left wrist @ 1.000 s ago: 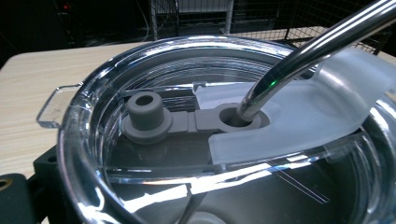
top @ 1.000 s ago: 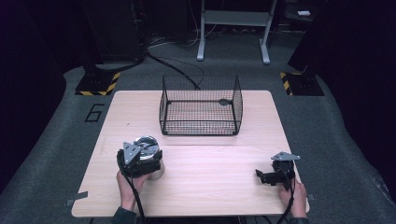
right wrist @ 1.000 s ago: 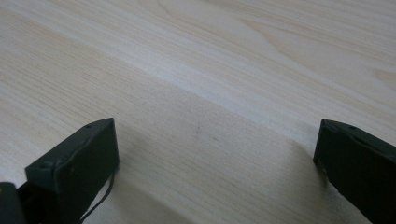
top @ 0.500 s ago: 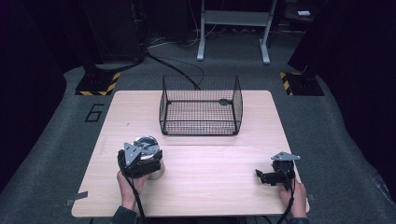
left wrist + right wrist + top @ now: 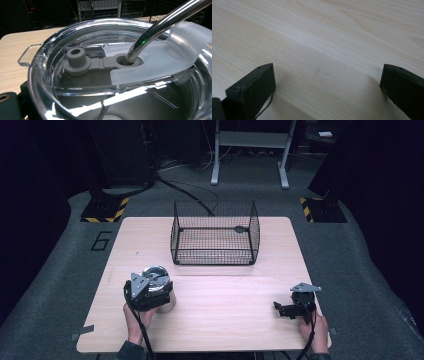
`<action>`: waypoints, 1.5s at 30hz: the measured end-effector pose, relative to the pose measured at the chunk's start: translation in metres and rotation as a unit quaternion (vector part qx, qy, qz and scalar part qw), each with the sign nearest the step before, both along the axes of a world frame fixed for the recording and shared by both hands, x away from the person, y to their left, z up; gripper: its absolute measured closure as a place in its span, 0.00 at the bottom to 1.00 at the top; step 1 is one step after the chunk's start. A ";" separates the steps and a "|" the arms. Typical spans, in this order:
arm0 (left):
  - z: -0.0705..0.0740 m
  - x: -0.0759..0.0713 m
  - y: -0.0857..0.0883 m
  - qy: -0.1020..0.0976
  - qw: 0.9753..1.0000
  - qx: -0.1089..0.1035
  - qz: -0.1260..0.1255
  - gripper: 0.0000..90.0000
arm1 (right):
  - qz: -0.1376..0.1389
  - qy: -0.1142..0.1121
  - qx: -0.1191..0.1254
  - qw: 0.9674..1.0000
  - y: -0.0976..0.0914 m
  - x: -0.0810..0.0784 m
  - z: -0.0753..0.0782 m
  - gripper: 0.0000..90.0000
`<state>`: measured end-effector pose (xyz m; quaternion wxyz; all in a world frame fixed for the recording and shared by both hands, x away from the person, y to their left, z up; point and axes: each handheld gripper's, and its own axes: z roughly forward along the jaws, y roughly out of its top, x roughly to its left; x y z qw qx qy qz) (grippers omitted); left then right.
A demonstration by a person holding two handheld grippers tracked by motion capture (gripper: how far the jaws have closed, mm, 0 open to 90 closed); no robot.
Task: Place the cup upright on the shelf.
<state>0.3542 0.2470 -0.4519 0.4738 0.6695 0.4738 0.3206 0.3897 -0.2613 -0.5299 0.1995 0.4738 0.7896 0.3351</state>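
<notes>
A clear-lidded steel tumbler (image 5: 157, 274) stands at the table's front left. Seen close in the left gripper view, its lid (image 5: 82, 82) has a grey rubber stopper (image 5: 76, 60) and a metal straw (image 5: 160, 27) going through a hole. My left gripper (image 5: 149, 295) is at the tumbler's near side, one black jaw pressed against its wall at the lower left; it looks shut on the tumbler. My right gripper (image 5: 281, 309) rests low at the front right. It is open (image 5: 327, 75), with bare wood between its fingers (image 5: 254, 85).
A black wire basket (image 5: 215, 256), open on top, stands at the back middle of the wooden table (image 5: 225, 320). A table frame (image 5: 250, 150) and cables lie on the dark floor beyond. Hands hold both grippers at the front edge.
</notes>
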 end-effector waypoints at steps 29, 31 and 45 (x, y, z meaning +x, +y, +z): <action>0.035 0.011 -0.001 0.000 0.999 0.002 -0.049 0.05 | 0.000 0.000 0.000 1.000 0.000 0.000 0.000 0.00; 0.037 0.012 -0.001 -0.002 0.999 0.001 -0.050 0.05 | 0.000 0.000 0.000 1.000 0.000 0.000 0.000 0.00; 0.054 0.027 -0.010 0.000 0.997 0.008 -0.074 0.05 | 0.000 -0.001 -0.002 1.000 0.000 0.000 0.000 0.00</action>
